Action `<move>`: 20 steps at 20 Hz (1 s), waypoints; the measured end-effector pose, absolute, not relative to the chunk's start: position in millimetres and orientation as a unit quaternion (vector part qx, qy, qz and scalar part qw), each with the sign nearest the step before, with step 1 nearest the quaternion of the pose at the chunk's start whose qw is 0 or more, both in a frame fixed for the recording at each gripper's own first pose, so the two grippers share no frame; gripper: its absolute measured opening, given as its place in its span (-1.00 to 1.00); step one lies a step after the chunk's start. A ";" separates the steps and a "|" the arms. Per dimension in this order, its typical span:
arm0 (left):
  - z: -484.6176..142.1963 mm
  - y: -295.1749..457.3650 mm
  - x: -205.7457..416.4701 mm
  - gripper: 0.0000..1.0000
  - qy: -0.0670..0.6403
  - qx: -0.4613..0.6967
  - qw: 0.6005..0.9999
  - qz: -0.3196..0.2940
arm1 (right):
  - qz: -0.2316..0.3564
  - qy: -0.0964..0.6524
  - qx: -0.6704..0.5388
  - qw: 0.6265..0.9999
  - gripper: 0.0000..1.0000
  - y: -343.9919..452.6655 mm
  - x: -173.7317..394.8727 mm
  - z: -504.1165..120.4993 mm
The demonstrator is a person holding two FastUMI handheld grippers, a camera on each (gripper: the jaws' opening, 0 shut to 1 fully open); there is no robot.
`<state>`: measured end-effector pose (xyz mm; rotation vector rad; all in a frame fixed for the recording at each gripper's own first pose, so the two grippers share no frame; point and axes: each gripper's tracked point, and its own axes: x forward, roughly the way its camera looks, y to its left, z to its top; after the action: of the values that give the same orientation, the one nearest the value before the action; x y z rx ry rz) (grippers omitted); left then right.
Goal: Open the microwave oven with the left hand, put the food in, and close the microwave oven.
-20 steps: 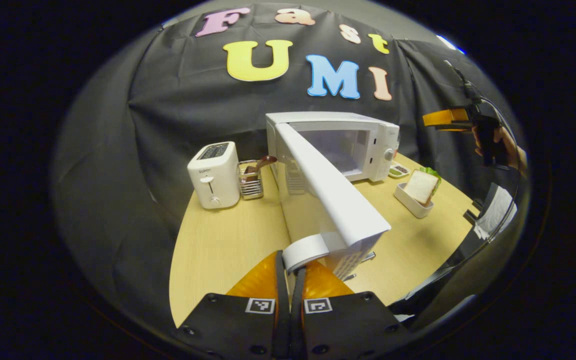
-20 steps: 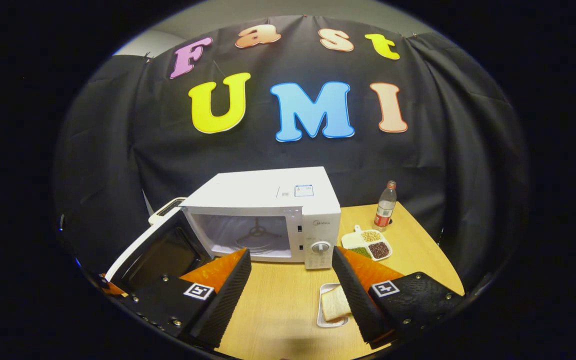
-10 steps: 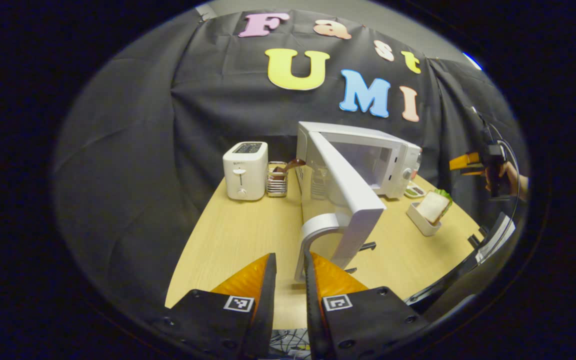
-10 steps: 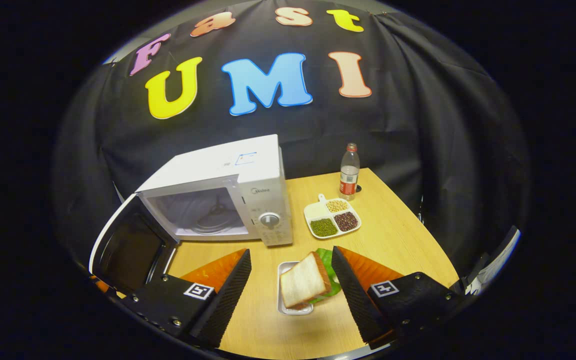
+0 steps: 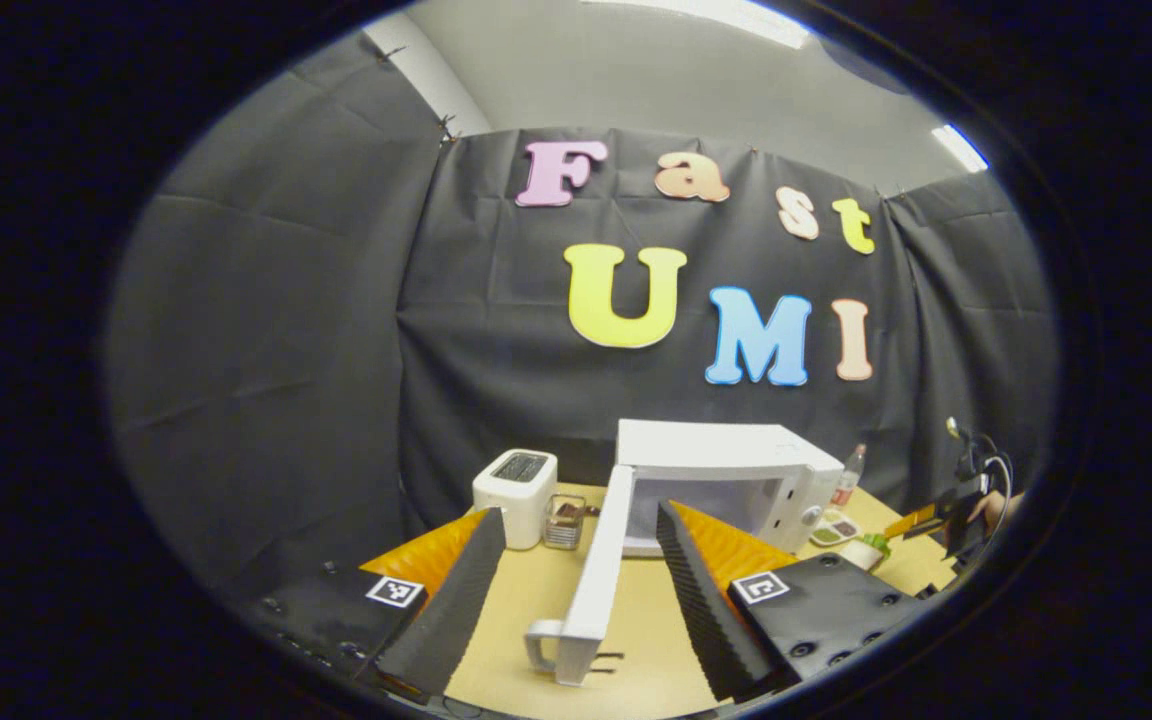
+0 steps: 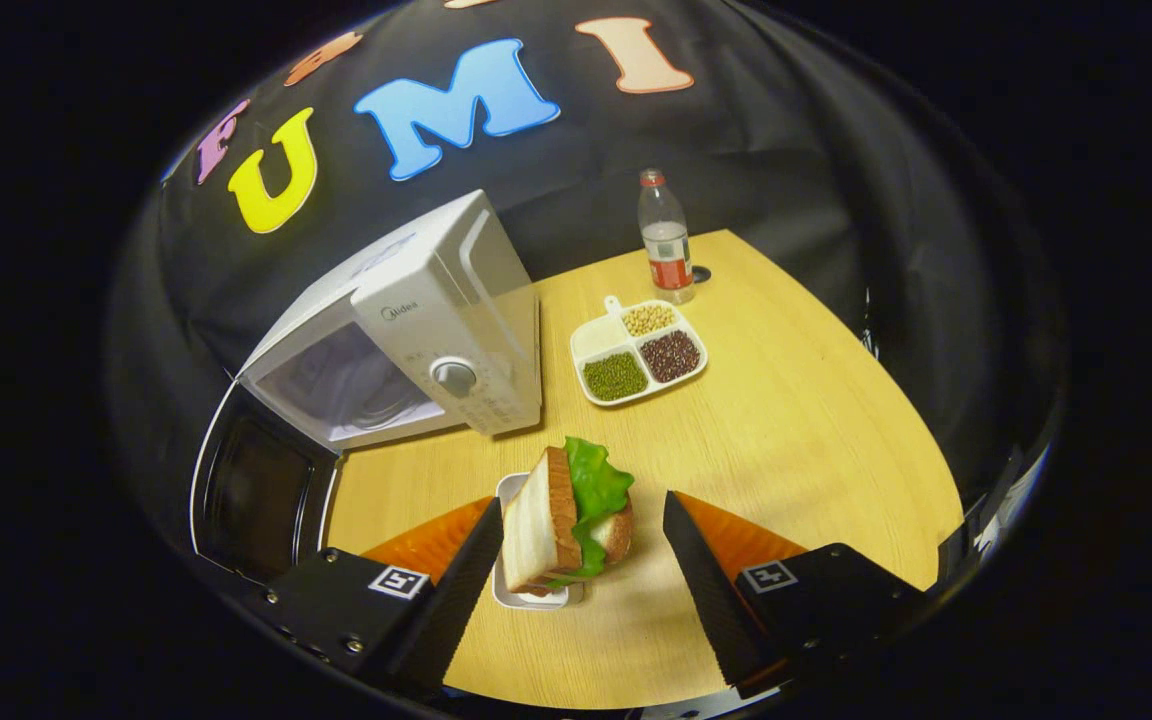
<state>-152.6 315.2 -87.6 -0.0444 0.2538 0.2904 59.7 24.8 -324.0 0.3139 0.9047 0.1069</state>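
The white microwave (image 5: pixel 726 470) stands at the back of the wooden table, its door (image 5: pixel 601 560) swung wide toward me, the handle (image 5: pixel 548 640) at the near end. My left gripper (image 5: pixel 578 515) is open, drawn back from the door, touching nothing. In the right gripper view the microwave (image 6: pixel 406 330) sits at the left with its dark-windowed door (image 6: pixel 256 490) open. A sandwich (image 6: pixel 566 515) with lettuce stands on edge in a small white tray (image 6: pixel 526 598). My right gripper (image 6: pixel 581 510) is open with the sandwich between its fingers, which look apart from it.
A white toaster (image 5: pixel 516 482) and a wire utensil holder (image 5: pixel 564 522) stand left of the microwave. A divided plate of beans (image 6: pixel 636 350) and a plastic bottle (image 6: pixel 666 240) sit right of it. The table edge (image 6: pixel 936 480) curves round at the right.
My left gripper let go of the door handle, opened wide and pulled back, tilting upward. My right gripper dropped down and forward until the sandwich came between its fingers.
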 end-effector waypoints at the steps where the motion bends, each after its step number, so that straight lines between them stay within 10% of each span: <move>1: -87.0 300.7 -139.8 0.93 0.125 -0.021 0.982 0.141 | 0.058 0.445 0.161 0.879 0.95 23.8 61.3 -332.4; 11: -84.0 173.8 -59.2 0.93 0.146 0.008 0.984 0.106 | 0.136 0.523 0.265 0.798 0.94 49.0 56.3 -382.3; 16: -101.5 150.5 -65.7 0.92 0.166 0.008 0.981 0.100 | 0.152 0.535 0.336 0.761 -0.09 65.1 59.2 -377.1; 20: -97.0 156.1 -58.1 0.92 0.156 -0.001 0.984 0.086 | 0.153 0.518 0.324 0.777 -0.09 66.0 61.1 -361.7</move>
<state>-58.1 156.1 -97.0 -0.0024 0.3127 0.1724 61.1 66.0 -361.7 0.7017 1.1199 0.3320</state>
